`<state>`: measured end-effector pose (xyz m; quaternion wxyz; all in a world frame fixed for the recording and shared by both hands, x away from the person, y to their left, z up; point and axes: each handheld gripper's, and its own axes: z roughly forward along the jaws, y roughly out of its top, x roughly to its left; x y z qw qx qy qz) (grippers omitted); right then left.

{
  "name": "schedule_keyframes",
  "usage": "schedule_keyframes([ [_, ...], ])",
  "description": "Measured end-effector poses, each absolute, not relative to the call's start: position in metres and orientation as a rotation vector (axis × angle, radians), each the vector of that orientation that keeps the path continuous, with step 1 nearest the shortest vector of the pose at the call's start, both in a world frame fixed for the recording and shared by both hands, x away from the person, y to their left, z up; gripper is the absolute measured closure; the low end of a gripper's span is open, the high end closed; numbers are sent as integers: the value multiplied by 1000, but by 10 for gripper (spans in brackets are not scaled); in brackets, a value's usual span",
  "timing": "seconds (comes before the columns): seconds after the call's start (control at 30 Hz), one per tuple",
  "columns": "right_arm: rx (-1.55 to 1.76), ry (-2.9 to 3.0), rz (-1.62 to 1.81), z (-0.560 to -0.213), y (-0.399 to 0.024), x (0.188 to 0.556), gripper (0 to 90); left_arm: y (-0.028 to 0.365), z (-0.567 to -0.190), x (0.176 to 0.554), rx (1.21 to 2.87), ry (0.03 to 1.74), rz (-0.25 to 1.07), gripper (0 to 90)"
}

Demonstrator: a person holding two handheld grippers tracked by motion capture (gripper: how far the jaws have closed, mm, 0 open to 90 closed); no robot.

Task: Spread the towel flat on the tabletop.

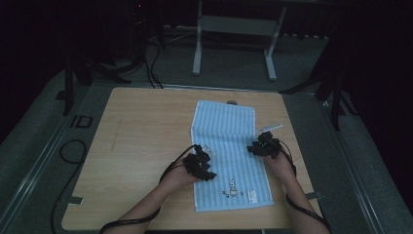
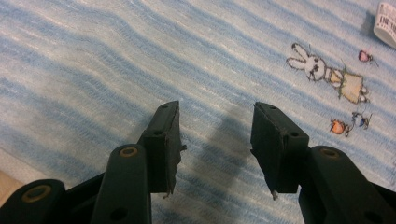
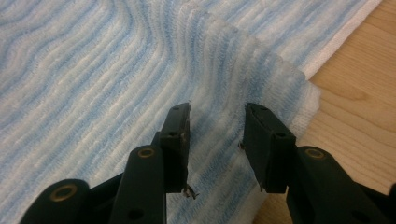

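Observation:
A blue-and-white striped towel (image 1: 224,131) lies flat on the wooden table (image 1: 141,131), long side running away from me. My left gripper (image 1: 200,165) sits over its left edge near the front. In the left gripper view the left gripper (image 2: 217,109) stands open just above the cloth (image 2: 116,56), with nothing between its jaws. An embroidered rabbit (image 2: 327,72) and a white label (image 2: 386,18) show ahead of it. My right gripper (image 1: 262,146) is at the towel's right edge. Up close, the right gripper (image 3: 217,109) is open over a raised ripple of towel (image 3: 243,56) by the hem.
A small dark round spot (image 1: 232,103) sits at the table's far edge behind the towel. Bare wood lies left of the towel. On the floor beyond stand a white metal frame (image 1: 234,29) and black stands, and cables (image 1: 73,151) run along the left.

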<state>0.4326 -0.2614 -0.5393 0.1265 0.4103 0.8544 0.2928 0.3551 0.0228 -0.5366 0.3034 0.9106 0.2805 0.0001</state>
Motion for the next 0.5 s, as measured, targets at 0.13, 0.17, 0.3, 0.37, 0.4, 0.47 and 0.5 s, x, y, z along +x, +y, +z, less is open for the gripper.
schedule_keyframes([
  [0.13,1196,2502,885,-540,-263,434,542,23,-536,354,2416,746,7,520],
  [0.17,1214,2502,891,-539,-263,432,546,24,-532,348,2421,731,13,519],
  [0.3,1127,2505,937,-530,-264,404,555,34,-521,328,2404,696,-1,519],
  [0.37,1082,2490,974,-525,-267,384,557,38,-519,316,2397,676,-26,520],
  [0.4,1076,2491,994,-523,-269,374,558,40,-519,310,2404,664,-28,520],
  [0.47,1074,2491,1008,-521,-271,363,567,41,-519,304,2419,646,-27,520],
  [0.5,1067,2494,1062,-520,-276,342,573,43,-520,293,2428,629,-46,520],
])
